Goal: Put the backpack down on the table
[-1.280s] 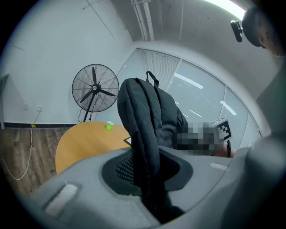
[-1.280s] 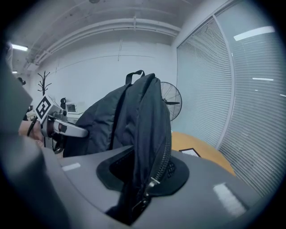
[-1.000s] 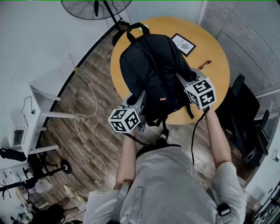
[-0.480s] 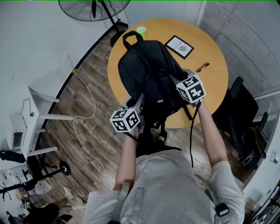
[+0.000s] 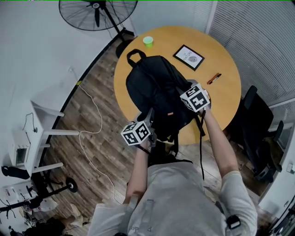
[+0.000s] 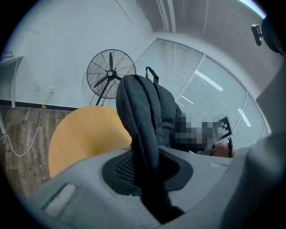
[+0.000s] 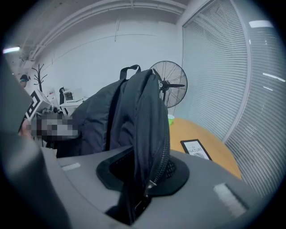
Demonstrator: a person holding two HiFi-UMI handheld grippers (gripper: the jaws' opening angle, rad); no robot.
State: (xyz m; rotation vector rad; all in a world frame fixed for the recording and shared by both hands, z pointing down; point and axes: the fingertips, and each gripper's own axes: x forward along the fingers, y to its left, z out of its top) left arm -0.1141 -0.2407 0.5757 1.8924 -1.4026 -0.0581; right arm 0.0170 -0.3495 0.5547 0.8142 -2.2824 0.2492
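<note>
A black backpack [image 5: 156,92] hangs over the near part of the round wooden table [image 5: 221,50], top handle pointing away, lower end over the near edge. My left gripper [image 5: 148,120] is shut on the backpack's left side fabric [image 6: 143,147]. My right gripper [image 5: 183,93] is shut on its right side at a zipper seam [image 7: 154,156]. Both jaw pairs pinch folds of black cloth. Whether the bag rests on the tabletop cannot be told.
On the table lie a green cup [image 5: 148,41], a framed card [image 5: 189,56] and an orange pen [image 5: 214,79]. A standing fan [image 5: 97,14] is beyond the table, an office chair [image 5: 253,120] to the right, a white stand [image 5: 39,124] and a cable on the floor to the left.
Both grippers have sunk with the backpack, and the bag now lies lower and farther onto the table; the green cup behind it has come into sight.
</note>
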